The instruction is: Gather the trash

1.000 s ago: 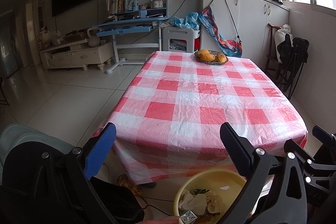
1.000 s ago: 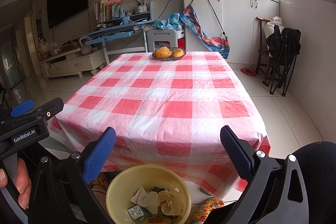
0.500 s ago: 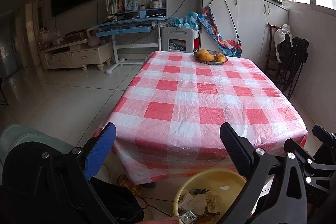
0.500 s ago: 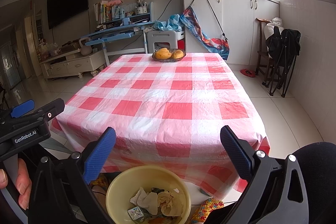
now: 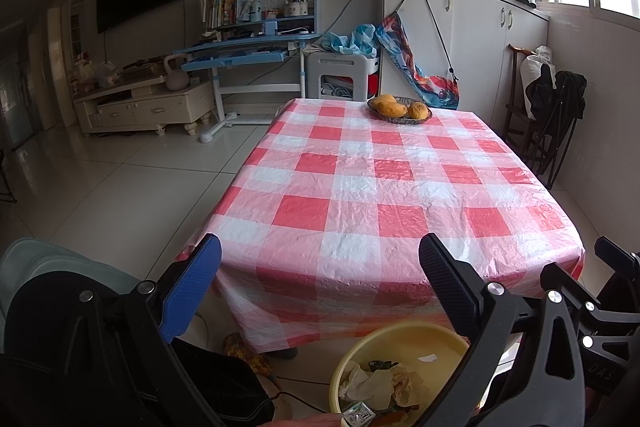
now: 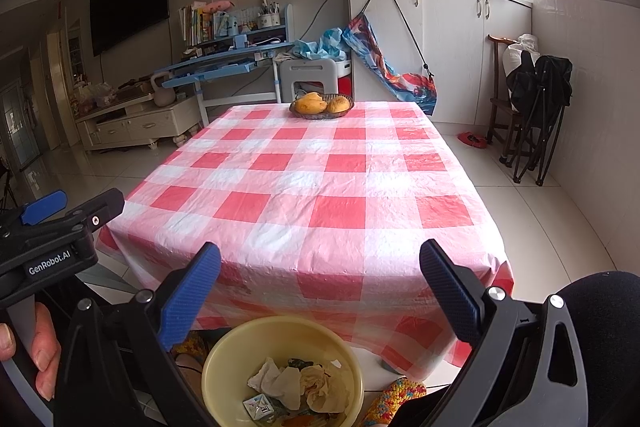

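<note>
Living room, checked bench (image 5: 384, 187) | left gripper (image 5: 320, 263) fingers wide apart, holding nothing | right gripper (image 6: 320, 267) fingers wide apart too | trash (image 6: 296, 387) sits in yellow bowl (image 6: 224, 359) below the fingers, near bench edge | crumpled paper looks light and soft, pinch a fold | fruit basket (image 6: 322, 105) far end

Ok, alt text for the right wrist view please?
The open right gripper hangs over a yellow basin holding crumpled tissues. Beyond lies a red-checked table bearing only a fruit basket.
</note>
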A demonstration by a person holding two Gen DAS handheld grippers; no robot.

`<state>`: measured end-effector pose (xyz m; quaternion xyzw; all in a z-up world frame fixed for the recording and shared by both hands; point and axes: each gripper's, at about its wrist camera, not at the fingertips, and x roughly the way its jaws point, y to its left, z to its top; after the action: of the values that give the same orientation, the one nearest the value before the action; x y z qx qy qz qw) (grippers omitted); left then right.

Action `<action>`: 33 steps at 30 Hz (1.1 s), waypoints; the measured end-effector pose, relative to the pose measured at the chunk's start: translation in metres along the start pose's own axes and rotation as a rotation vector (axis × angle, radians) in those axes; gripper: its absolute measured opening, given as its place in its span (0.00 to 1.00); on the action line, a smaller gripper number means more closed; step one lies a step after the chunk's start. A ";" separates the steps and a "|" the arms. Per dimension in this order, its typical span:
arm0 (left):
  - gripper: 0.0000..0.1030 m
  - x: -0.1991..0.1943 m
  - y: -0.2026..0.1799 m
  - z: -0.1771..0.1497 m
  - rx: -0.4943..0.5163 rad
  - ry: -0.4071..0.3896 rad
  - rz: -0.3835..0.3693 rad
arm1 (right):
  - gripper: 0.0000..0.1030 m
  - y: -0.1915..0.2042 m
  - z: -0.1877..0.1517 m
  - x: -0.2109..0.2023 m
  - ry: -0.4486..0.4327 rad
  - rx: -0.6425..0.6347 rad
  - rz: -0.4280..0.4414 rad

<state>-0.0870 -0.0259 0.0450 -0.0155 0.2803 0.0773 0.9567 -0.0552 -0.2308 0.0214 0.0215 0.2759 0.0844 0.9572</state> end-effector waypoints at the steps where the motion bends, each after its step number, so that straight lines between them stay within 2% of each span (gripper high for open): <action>1: 0.93 0.000 0.000 0.000 0.000 0.000 0.000 | 0.92 0.000 0.000 0.000 -0.001 0.000 0.000; 33: 0.93 -0.003 -0.002 0.004 0.002 -0.017 -0.011 | 0.92 0.002 0.000 -0.001 0.002 -0.002 -0.002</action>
<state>-0.0871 -0.0282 0.0503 -0.0153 0.2720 0.0720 0.9595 -0.0563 -0.2291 0.0216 0.0204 0.2769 0.0837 0.9570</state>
